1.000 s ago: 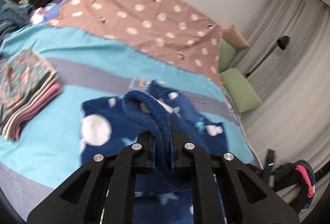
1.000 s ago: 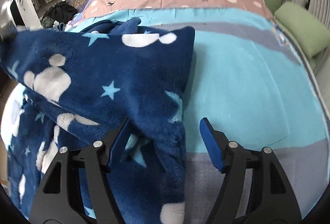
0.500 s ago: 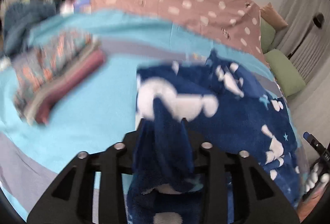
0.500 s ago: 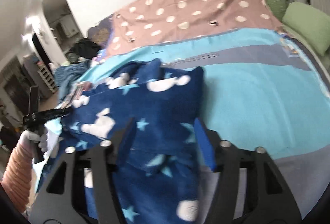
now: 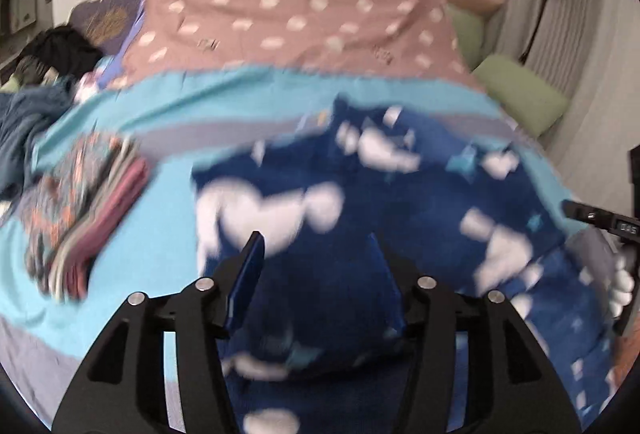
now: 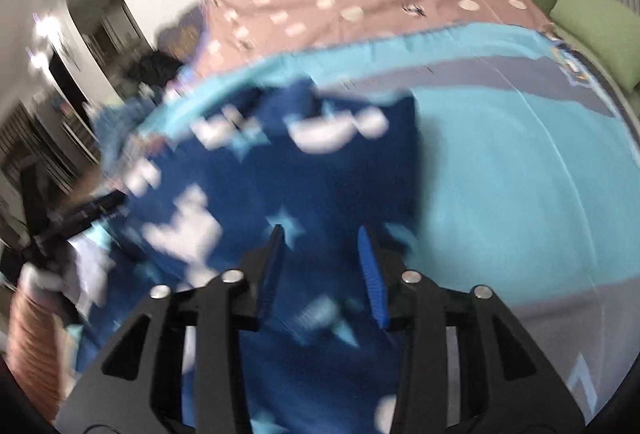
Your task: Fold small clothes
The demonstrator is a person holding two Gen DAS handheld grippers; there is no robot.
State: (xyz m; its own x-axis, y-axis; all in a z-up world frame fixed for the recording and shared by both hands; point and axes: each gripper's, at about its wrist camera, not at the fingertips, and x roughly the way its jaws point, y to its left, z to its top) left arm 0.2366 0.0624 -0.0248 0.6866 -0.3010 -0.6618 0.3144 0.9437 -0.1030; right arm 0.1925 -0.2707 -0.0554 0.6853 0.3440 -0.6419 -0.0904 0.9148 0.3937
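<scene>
Hovering both claws, left claw and right claw gaping wide, I'm risking snagging the blue fleece garment and undoing its fold on the bed

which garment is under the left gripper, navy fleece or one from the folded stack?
The navy fleece, spread out with white shapes and stars, lies beneath the open left gripper. The folded stack sits apart, off to the left.

A home bedroom: a wide bed with a turquoise-and-grey blanket, green pillows at its far right, a folded clothes stack on its left side.
</scene>
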